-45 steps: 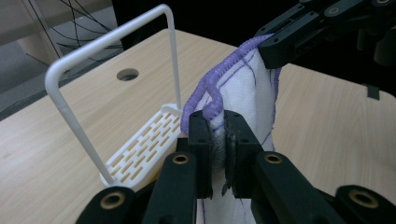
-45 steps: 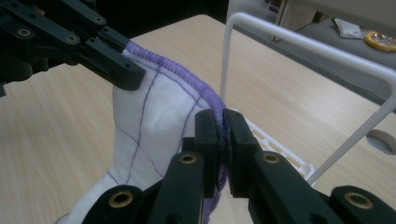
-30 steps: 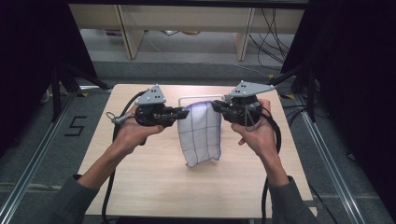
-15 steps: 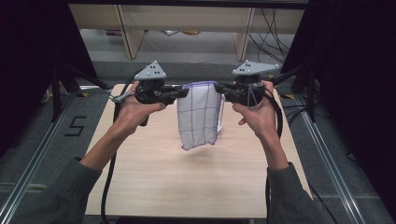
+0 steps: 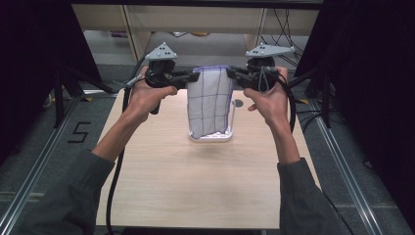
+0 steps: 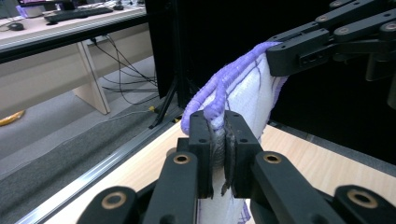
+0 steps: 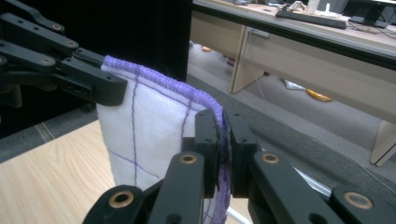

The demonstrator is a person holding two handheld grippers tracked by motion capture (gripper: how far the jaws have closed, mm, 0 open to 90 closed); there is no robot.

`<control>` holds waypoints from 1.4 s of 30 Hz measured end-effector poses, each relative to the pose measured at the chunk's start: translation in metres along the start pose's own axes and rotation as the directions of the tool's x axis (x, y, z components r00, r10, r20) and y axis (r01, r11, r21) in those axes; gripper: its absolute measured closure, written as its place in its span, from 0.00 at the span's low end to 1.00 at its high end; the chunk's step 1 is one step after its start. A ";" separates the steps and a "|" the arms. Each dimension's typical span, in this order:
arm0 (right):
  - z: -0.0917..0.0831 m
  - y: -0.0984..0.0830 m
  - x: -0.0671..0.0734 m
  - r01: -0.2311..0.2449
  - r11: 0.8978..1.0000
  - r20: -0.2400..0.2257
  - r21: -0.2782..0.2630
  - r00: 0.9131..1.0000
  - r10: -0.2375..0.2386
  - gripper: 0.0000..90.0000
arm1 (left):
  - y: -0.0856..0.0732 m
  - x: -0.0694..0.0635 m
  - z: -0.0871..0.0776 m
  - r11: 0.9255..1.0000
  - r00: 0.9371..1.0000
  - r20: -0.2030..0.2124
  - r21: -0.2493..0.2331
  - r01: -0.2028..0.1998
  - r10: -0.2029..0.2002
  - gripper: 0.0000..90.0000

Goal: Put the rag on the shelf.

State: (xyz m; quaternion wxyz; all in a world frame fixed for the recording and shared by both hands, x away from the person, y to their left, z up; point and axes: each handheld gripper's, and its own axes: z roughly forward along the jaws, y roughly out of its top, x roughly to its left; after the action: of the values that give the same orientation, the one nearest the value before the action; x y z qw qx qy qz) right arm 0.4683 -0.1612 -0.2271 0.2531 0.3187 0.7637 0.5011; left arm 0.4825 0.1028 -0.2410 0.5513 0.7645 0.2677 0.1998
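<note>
A white cloth (image 5: 210,103) with purple grid lines and a purple hem hangs over the wooden table (image 5: 171,186). My left gripper (image 5: 193,77) is shut on its upper left corner and my right gripper (image 5: 230,73) on its upper right corner. The top hem runs nearly taut between them. The cloth's lower end rests folded on the table. In the left gripper view my jaws (image 6: 218,140) pinch the hem of the cloth (image 6: 243,93), with the other gripper (image 6: 299,53) beyond. In the right gripper view my jaws (image 7: 223,140) clamp the cloth (image 7: 149,126), and the left gripper (image 7: 100,84) grips the far corner.
A small dark hole (image 5: 238,103) lies in the tabletop just right of the cloth. Metal rails (image 5: 39,161) run along both sides of the table, with a floor mark "5" (image 5: 78,132) at the left. Wooden desk legs (image 5: 129,24) stand behind the table.
Both hands have risen and moved toward the far end of the table. The cloth has come up with them and now hangs longer and straighter.
</note>
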 end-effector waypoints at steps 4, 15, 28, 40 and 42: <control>0.010 0.009 -0.007 -0.028 1.000 0.017 0.007 0.999 0.028 0.95 | 0.003 0.008 0.007 1.000 1.000 -0.022 -0.005 0.020 -0.020 0.92; 0.037 0.015 -0.026 -0.079 0.997 0.055 0.018 0.995 0.078 0.95 | 0.004 0.032 0.034 0.997 0.995 -0.065 0.004 0.080 -0.080 0.91; 0.087 -0.004 -0.053 -0.168 0.984 0.084 0.057 0.983 0.163 0.95 | -0.025 0.066 0.074 0.985 0.982 -0.074 -0.019 0.173 -0.174 0.90; 0.122 -0.026 -0.067 -0.195 0.970 0.106 0.145 0.978 0.181 0.94 | -0.057 0.085 0.100 0.977 0.975 -0.082 0.026 0.212 -0.209 0.90; 0.128 -0.029 -0.067 -0.190 0.967 0.109 0.168 0.979 0.173 0.94 | -0.064 0.087 0.103 0.976 0.975 -0.090 0.048 0.210 -0.206 0.90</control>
State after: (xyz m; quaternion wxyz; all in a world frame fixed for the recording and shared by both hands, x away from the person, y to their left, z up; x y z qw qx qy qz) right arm 0.5967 -0.1421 -0.2969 0.2122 0.4317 0.7602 0.4366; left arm 0.5996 0.0972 -0.3332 0.5355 0.7385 0.3749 0.1654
